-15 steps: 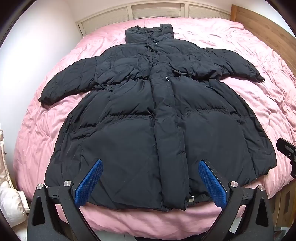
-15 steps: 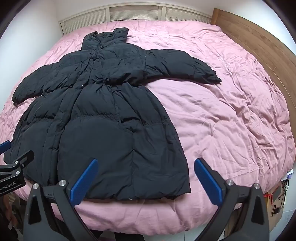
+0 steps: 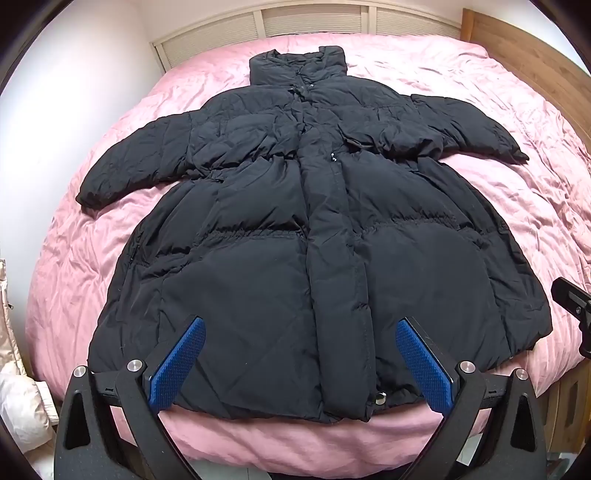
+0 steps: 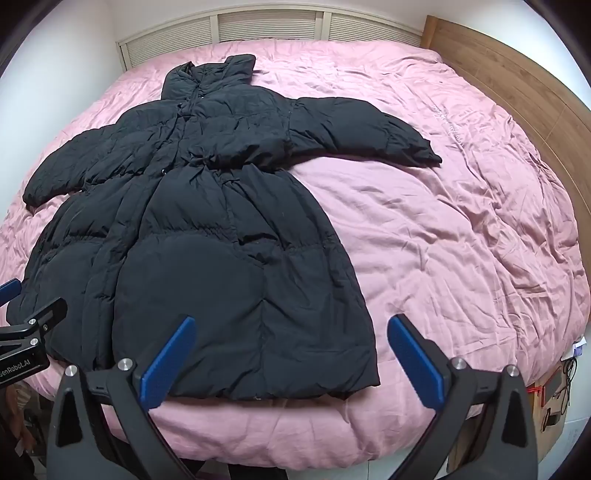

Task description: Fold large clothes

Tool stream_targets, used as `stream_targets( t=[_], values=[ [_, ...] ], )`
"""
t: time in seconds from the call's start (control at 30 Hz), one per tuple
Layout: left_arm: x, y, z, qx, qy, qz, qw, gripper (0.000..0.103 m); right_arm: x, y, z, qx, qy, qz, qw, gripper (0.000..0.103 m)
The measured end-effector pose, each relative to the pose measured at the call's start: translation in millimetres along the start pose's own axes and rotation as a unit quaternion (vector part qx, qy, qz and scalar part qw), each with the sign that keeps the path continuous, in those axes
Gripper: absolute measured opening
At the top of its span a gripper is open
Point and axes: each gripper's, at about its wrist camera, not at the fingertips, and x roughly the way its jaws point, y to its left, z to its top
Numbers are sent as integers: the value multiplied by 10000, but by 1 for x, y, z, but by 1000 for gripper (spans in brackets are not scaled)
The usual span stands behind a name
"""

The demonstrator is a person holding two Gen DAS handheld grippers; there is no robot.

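Observation:
A long black puffer coat [image 3: 295, 229] lies flat, front up, on a pink bed, collar at the far end, both sleeves spread out sideways, hem at the near edge. It also shows in the right wrist view [image 4: 207, 236]. My left gripper [image 3: 300, 363] is open and empty, hovering just above the hem near the coat's middle. My right gripper [image 4: 291, 360] is open and empty above the hem's right corner. Part of the left gripper shows at the left edge of the right wrist view [image 4: 33, 325].
The pink duvet [image 4: 443, 229] covers the whole bed. A wooden headboard [image 4: 517, 85] runs along the right side, a white slatted panel [image 3: 314, 18] at the far end. White and beige fabric [image 3: 18, 406] lies at the lower left. A box with cables [image 4: 554, 398] stands beside the bed.
Both grippers have shifted very slightly; the coat sits a touch lower and closer in both views. The coat itself has not moved.

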Motion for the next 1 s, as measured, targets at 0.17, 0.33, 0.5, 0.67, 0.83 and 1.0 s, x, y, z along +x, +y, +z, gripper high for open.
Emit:
stream_targets(
  t=[0.17, 0.33, 0.5, 0.67, 0.83, 1.0],
  values=[
    [8, 0, 2, -7, 63, 14, 10000, 102, 1, -1, -1, -12, 3, -9, 10000, 103],
    [9, 1, 2, 5, 72, 17, 10000, 102, 2, 0, -3, -19, -8, -8, 10000, 103],
    [11, 2, 2, 2, 88, 39, 10000, 102, 4, 2, -1, -20, 1, -23, 10000, 103],
    [13, 2, 1, 8, 100, 46, 9999, 102, 4, 2, -1, -26, 0, -29, 10000, 103],
    [13, 2, 1, 7, 120, 40, 9999, 102, 5, 2, -1, -24, 3, -32, 10000, 103],
    [13, 3, 0, 3, 125, 34, 9999, 102, 6, 1, -1, -28, 5, -42, 10000, 103]
  ],
)
